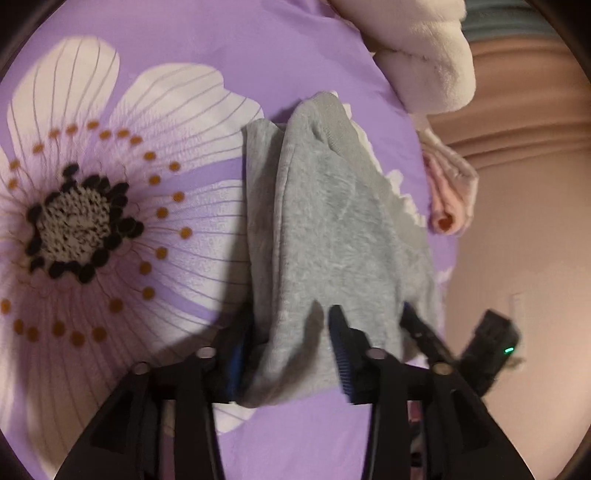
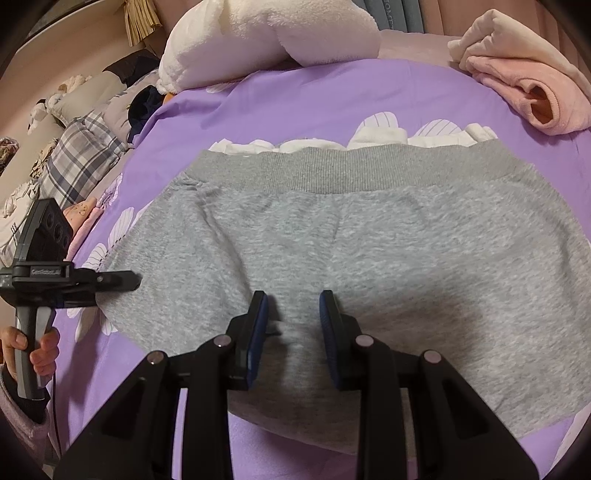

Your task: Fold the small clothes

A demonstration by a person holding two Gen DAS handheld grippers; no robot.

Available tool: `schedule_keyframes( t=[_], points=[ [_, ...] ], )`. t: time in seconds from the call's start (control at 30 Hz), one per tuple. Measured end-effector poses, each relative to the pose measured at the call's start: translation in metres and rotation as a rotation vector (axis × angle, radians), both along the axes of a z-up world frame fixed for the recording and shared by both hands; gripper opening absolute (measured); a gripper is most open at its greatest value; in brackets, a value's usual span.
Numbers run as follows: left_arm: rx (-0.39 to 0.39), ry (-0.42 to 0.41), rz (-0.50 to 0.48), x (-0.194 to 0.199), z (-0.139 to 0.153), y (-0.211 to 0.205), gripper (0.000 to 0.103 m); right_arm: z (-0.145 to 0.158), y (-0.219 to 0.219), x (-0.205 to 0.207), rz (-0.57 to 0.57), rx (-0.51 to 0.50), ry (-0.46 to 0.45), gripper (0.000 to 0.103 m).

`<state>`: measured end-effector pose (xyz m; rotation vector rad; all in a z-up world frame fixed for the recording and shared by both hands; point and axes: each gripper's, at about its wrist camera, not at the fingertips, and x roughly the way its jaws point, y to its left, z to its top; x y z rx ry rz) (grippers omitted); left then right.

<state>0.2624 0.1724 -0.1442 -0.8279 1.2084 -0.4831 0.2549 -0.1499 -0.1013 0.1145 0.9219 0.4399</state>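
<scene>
Grey fleece shorts (image 2: 369,240) lie on a purple flowered bedsheet (image 2: 295,96), their ribbed waistband (image 2: 351,170) on the far side. My right gripper (image 2: 293,310) sits at the near hem, shut on a raised ridge of the grey cloth. In the left wrist view the shorts (image 1: 332,221) run away from me in a long bunched shape. My left gripper (image 1: 290,339) stands open with the shorts' edge lying loosely between its fingers. The right gripper (image 1: 413,321) shows at the cloth's right edge there. Seen from the right wrist, the left gripper (image 2: 122,280) is at the shorts' left edge.
A big white plush (image 2: 266,33) lies at the far side of the bed. A folded pink garment (image 2: 535,96) sits far right. White cloth (image 2: 373,138) peeks out behind the waistband. Plaid bedding and clutter (image 2: 81,155) fill the left. A hand (image 2: 40,347) holds the left gripper's handle.
</scene>
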Motion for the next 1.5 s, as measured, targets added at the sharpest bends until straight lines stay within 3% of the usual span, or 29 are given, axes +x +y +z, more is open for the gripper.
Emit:
schedule_keyframes(
  t=[0.07, 0.3, 0.37, 0.43, 0.67, 0.83, 0.9, 1.03, 1.37, 1.5],
  points=[
    [-0.018, 0.011, 0.014, 0.005, -0.001, -0.002, 0.049, -0.001, -0.001, 0.000, -0.003, 0.008, 0.002, 0.030],
    [0.102, -0.029, -0.007, 0.028, 0.011, -0.035, 0.049, 0.000, 0.003, 0.003, -0.010, 0.000, 0.010, 0.032],
    [0.164, -0.049, 0.005, 0.026, 0.016, -0.041, 0.043, -0.001, 0.004, 0.003, -0.012, 0.000, 0.008, 0.033],
    [0.255, -0.064, 0.014, 0.025, 0.021, -0.046, 0.015, -0.002, 0.004, 0.004, -0.013, 0.004, 0.006, 0.033],
    [0.321, -0.180, 0.046, 0.014, 0.056, -0.060, 0.011, -0.005, -0.005, 0.004, -0.031, 0.073, 0.011, 0.033],
    [0.414, -0.292, -0.017, 0.014, 0.096, -0.099, 0.010, -0.007, -0.024, 0.003, -0.065, 0.226, 0.045, 0.034],
    [0.431, -0.323, -0.041, 0.013, 0.106, -0.115, 0.010, -0.008, -0.042, 0.000, -0.100, 0.335, 0.067, 0.040],
    [0.455, -0.368, -0.107, 0.015, 0.120, -0.163, 0.010, -0.009, -0.081, -0.006, -0.206, 0.460, 0.076, 0.049],
    [0.531, -0.395, -0.321, 0.012, 0.104, -0.278, 0.011, -0.015, -0.167, -0.029, -0.328, 0.735, 0.068, 0.058],
    [0.542, -0.353, -0.398, 0.008, 0.086, -0.290, 0.022, -0.020, -0.169, -0.026, -0.324, 0.805, 0.101, 0.070]
  ],
)
